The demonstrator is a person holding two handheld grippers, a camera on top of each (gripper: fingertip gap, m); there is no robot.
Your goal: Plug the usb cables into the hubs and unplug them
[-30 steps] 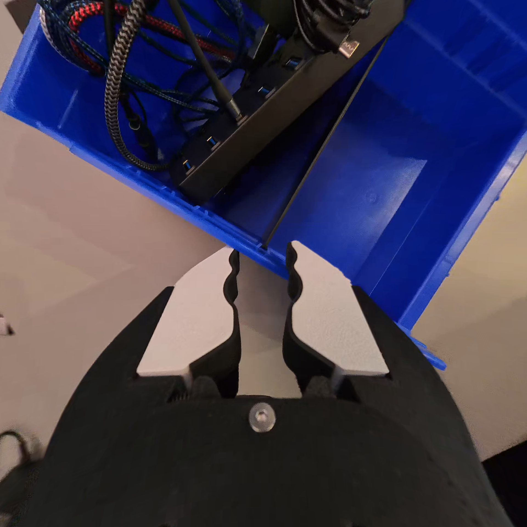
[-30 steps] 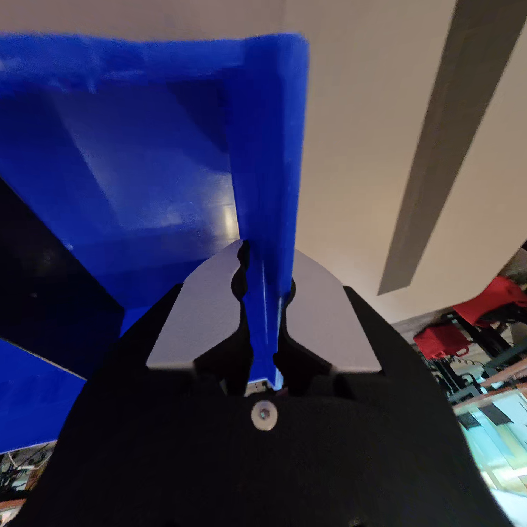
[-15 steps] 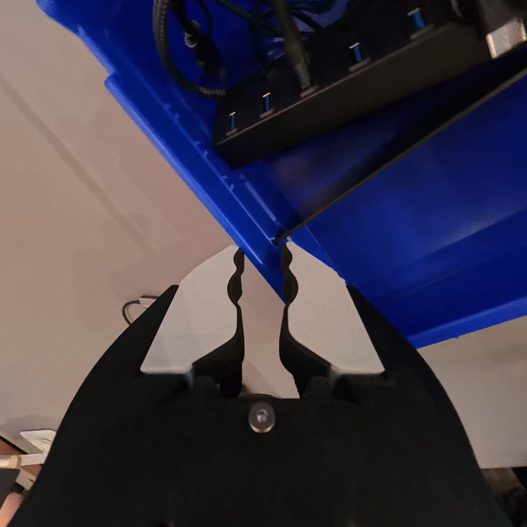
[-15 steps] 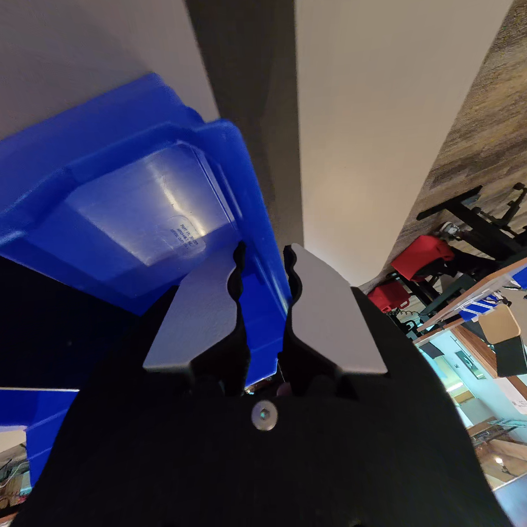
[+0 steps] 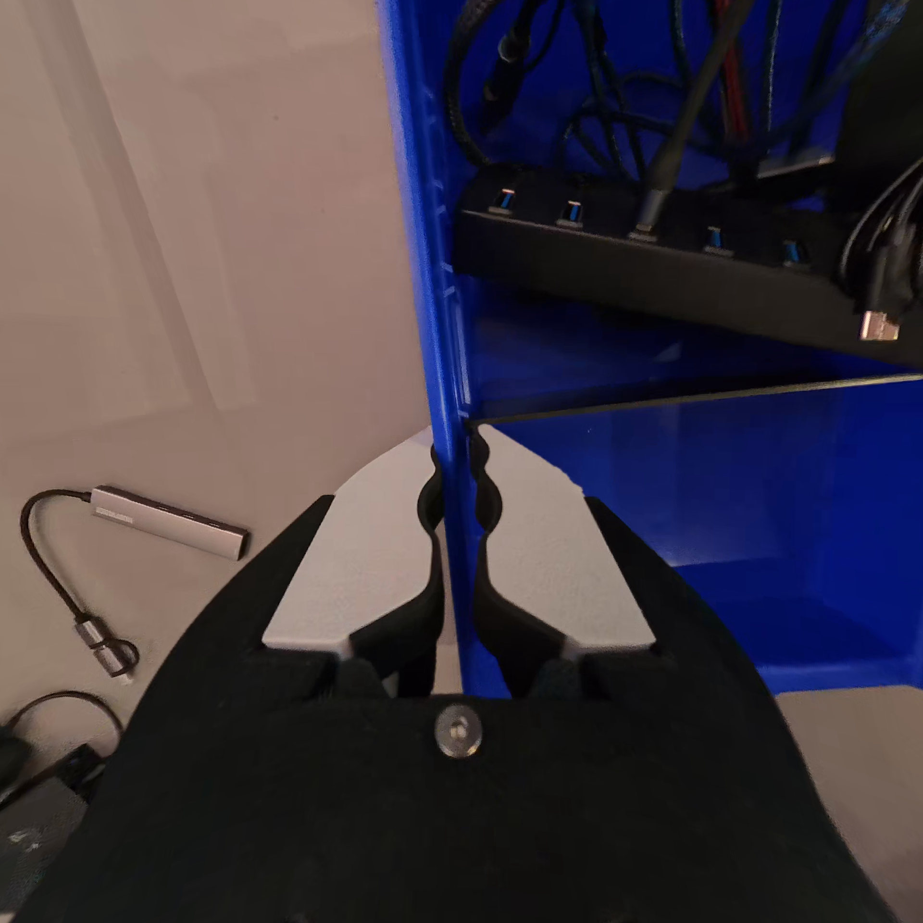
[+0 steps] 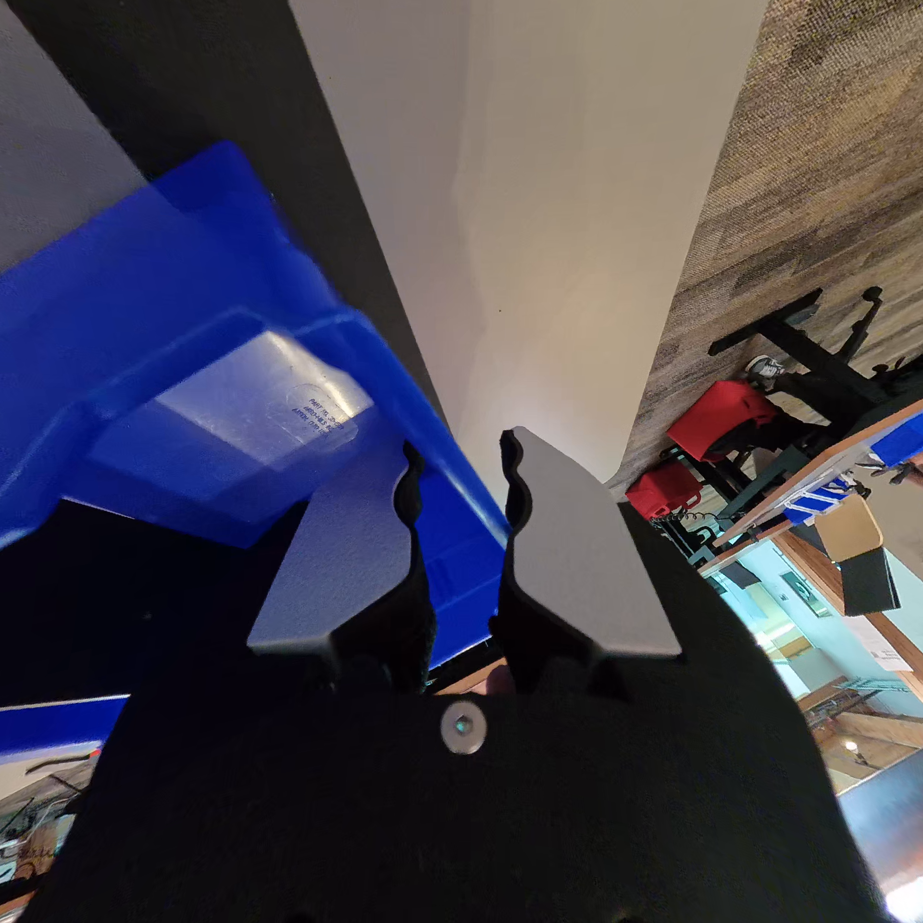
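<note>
While the right hand-held gripper (image 6: 462,479) has released the blue bin (image 5: 444,299) and stands agape, the left hand-held gripper (image 5: 457,452) has clamped its side wall. Black multi-port hub (image 5: 674,259) with cables (image 5: 664,165) lies inside; plugging not begun.

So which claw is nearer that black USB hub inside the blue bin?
Left. The left claw is clamped on the blue bin wall just below the black USB hub; the right claw's view doesn't show it.
</note>
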